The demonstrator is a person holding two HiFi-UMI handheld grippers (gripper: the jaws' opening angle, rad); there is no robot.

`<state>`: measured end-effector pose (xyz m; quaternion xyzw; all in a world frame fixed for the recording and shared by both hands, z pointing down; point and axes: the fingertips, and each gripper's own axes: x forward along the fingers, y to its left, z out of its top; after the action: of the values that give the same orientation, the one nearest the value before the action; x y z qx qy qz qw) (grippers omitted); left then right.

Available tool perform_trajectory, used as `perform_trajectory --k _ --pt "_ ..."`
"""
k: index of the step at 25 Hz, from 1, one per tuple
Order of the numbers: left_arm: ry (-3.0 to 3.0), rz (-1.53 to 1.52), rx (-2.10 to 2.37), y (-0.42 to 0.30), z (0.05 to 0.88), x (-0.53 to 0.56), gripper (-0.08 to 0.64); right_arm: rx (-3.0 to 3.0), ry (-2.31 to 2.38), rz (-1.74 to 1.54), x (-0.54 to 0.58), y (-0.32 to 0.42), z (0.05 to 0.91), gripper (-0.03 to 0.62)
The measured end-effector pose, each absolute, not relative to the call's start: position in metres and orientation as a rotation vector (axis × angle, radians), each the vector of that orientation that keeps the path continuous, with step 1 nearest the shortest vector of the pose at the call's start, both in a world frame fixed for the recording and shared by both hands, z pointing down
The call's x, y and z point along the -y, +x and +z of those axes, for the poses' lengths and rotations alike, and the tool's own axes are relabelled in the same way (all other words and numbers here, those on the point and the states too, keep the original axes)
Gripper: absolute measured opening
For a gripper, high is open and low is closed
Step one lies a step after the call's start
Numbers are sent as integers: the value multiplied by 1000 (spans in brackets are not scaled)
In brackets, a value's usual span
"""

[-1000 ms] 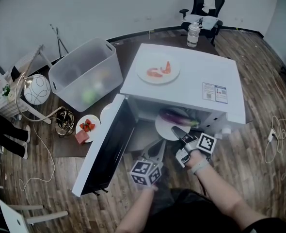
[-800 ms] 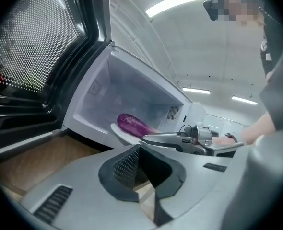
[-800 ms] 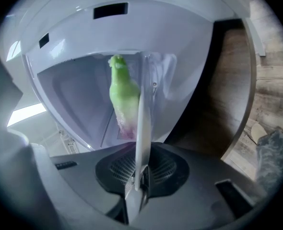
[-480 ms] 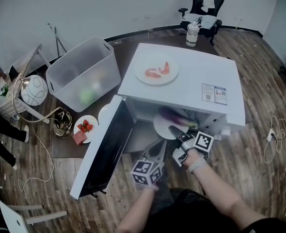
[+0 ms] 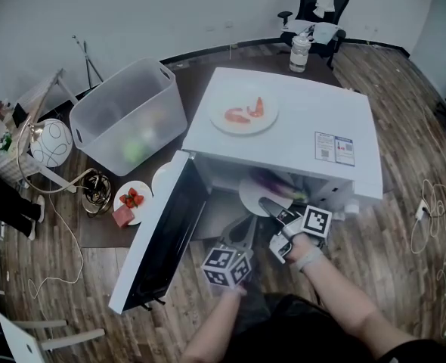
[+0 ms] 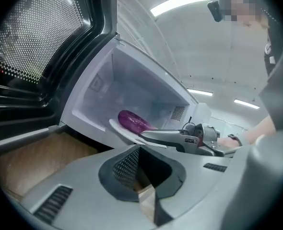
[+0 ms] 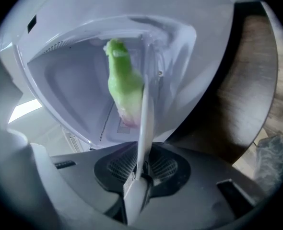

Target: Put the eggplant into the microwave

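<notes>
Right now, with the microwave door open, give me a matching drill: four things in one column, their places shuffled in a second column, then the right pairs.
Things
1. eggplant
2. red food
3. strawberries
4. bottle

Places
A. in front of the black chair
B. on a plate on top of the microwave
C. on a plate inside the microwave
D. on a small plate left of the open door

Pairs: 1-C, 2-B, 3-D, 4-A

Wooden floor (image 5: 404, 127) under a dark mat (image 5: 106, 229) with microwave (image 5: 298, 127), clear bin (image 5: 128, 116) and strawberry plate (image 5: 132, 197).
</notes>
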<state>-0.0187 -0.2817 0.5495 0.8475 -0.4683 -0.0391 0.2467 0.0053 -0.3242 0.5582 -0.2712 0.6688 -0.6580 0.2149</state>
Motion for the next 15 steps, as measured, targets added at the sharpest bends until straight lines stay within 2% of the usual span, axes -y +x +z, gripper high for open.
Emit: perform_trajectory --k 1,3,6,8,15 --pt "2309 -108 1279 -19 550 282 0 -1872 -745 -1824 322 5 558 60" --pt "2306 -110 1281 -21 549 284 0 -1910 -723 -1819 318 3 556 104" --pt "2301 -114 1287 -22 549 286 0 -1964 -678 -1802 311 2 553 106" --pt "2298 -113 1291 -23 550 288 0 -2013 -660 -1794 306 2 553 137" --pt "2284 -132 1302 -24 550 293 0 -2253 -644 -1702 290 -3 549 137"
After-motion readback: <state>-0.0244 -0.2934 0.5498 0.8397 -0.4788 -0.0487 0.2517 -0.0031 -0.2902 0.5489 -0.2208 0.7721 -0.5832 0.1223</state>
